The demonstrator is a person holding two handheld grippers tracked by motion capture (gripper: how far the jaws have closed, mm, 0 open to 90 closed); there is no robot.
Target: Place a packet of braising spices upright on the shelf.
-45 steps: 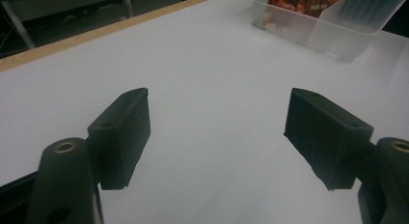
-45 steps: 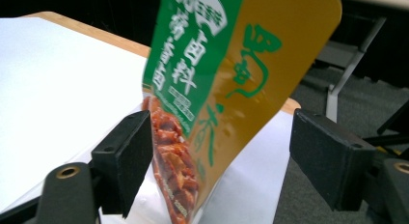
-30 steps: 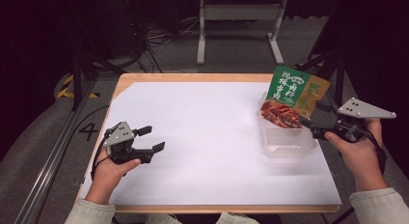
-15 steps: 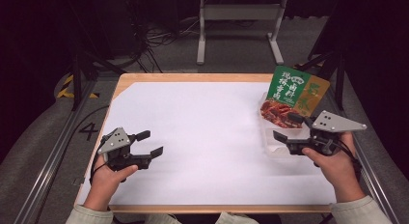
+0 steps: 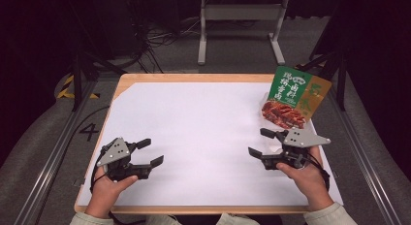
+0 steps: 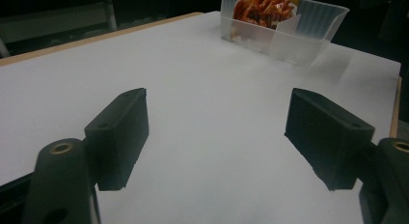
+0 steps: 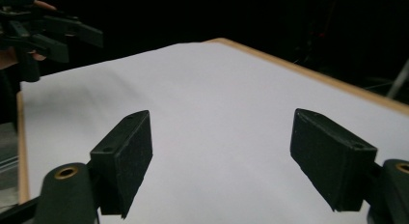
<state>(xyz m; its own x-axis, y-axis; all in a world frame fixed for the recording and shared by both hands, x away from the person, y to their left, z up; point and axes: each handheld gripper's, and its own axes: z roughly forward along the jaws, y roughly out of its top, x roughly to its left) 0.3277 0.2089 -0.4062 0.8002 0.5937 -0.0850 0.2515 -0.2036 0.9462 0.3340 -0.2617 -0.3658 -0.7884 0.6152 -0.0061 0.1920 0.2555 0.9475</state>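
Right claw point(image 5: 260, 142) has drawn back from the tray point(image 6: 284, 31) to mid-desk, jaws wide, empty. Left claw point(image 5: 151, 152): wide, empty. Tray with pouch point(image 5: 293, 96): far right. Risk: tall pouch tipping if nudged.

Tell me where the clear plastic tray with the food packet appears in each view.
High view: plastic tray at right, behind the right gripper, below the food packet.
Left gripper view: top, right of centre.
Right gripper view: not in it.
Shared landmark: white sheet.
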